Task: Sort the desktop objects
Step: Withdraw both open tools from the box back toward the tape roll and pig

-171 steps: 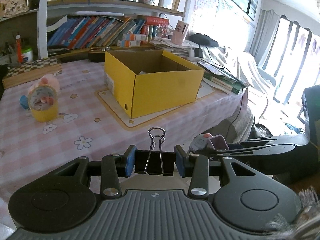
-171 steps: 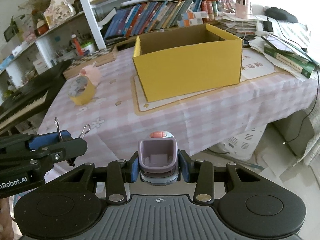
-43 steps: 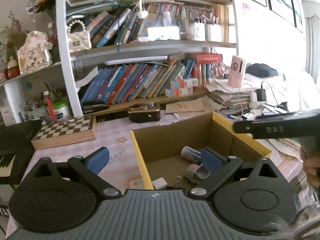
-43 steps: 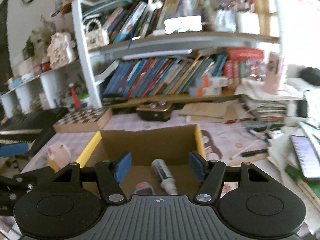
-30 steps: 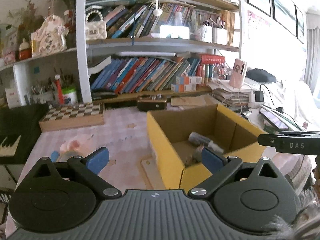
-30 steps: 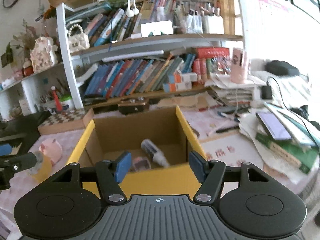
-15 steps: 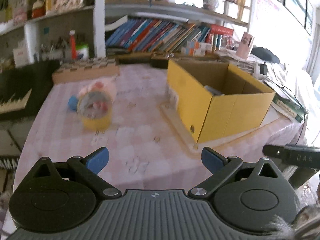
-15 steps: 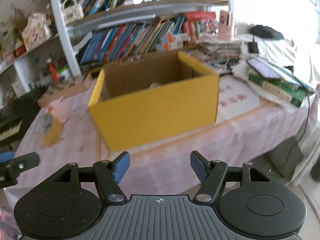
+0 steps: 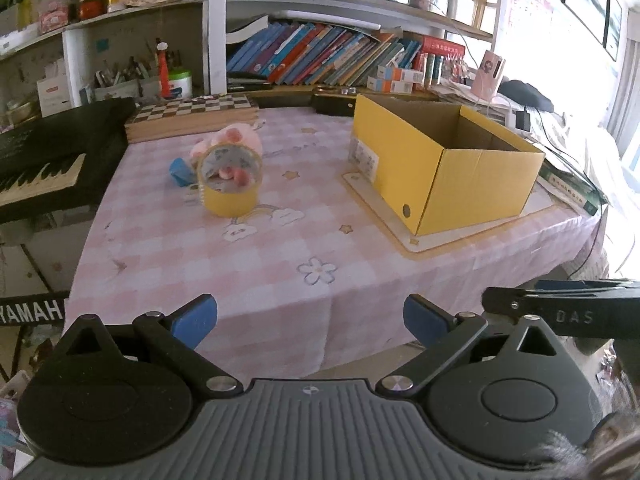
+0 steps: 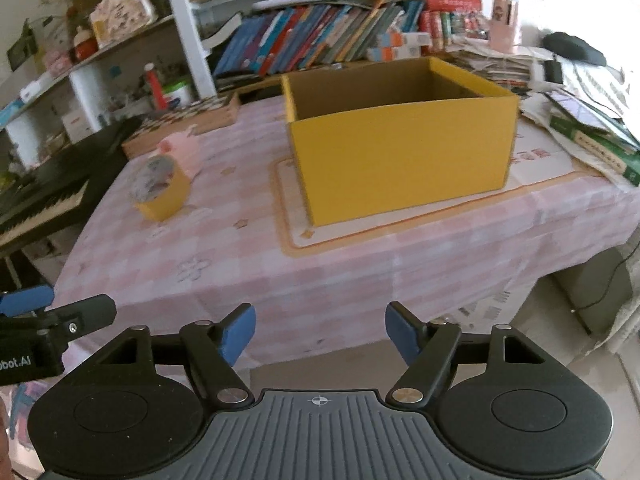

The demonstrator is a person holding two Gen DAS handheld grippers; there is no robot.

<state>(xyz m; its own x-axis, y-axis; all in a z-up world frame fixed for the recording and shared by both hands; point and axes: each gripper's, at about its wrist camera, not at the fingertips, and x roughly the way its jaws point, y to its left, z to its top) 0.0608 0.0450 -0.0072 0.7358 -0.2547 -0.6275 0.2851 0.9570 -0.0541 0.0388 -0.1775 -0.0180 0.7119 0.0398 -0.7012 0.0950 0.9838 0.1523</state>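
Yellow box (image 10: pixel 400 152) beyond right gripper (image 10: pixel 320 334)

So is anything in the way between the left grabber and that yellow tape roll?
Nothing visible. Only bare pink tablecloth lies between the open left gripper and the yellow tape roll. The pink toy sits behind the roll.

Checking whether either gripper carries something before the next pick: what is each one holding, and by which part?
Nothing is held. The left gripper stands open with only tablecloth showing between its pads; the right gripper is empty too, its jaws opening.
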